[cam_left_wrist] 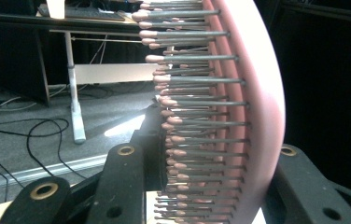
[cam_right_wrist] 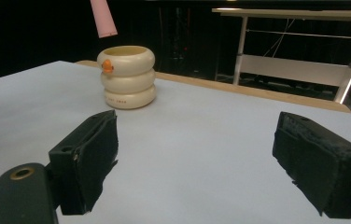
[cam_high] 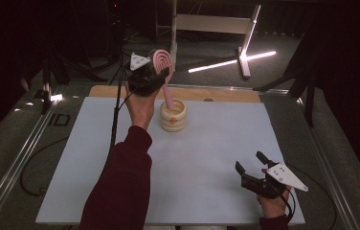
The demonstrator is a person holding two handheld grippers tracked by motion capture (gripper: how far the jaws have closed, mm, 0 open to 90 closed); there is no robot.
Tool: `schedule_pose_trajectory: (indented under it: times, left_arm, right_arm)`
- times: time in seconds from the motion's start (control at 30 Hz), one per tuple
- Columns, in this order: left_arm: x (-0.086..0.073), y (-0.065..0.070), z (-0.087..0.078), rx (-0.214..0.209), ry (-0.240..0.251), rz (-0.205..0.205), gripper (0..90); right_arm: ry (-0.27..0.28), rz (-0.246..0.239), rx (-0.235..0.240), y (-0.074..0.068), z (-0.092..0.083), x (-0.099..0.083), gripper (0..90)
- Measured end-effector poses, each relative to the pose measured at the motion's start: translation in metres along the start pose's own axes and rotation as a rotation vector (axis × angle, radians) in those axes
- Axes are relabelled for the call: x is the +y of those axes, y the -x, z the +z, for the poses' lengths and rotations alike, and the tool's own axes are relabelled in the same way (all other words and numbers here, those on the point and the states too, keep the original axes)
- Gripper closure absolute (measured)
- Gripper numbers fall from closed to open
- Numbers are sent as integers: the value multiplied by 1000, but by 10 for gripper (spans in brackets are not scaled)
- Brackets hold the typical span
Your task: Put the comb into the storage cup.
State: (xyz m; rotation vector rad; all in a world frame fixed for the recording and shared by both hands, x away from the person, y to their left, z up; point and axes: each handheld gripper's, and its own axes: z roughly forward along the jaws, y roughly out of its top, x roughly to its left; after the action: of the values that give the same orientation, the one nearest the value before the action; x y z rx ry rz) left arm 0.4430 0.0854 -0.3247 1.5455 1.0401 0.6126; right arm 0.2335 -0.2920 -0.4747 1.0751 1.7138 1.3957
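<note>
Hairbrush (cam_left_wrist: 239,112) clamped in left gripper (cam_left_wrist: 201,186)

A white sheet (cam_high: 207,158) covers the wooden table (cam_high: 216,93). Past the far edge stands a white frame (cam_high: 211,21) and a bright light bar (cam_high: 230,61), maybe a lamp.

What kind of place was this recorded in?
Probably a lab or studio set up for recording: a white-covered table in a dark room, cables across grey carpet, and a desk frame behind.
</note>
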Motion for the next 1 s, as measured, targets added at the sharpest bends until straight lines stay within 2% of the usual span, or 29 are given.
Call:
schedule_pose_trajectory:
  times: [0.43, 1.0]
  left_arm:
    - [-11, 4, 15, 2, -14, 1, 638]
    - [-19, 3, 27, 19, -40, -5, 638]
  right_arm:
    - [2, 1, -8, 1, -1, 0, 144]
    - [5, -2, -7, 0, -1, 0, 145]
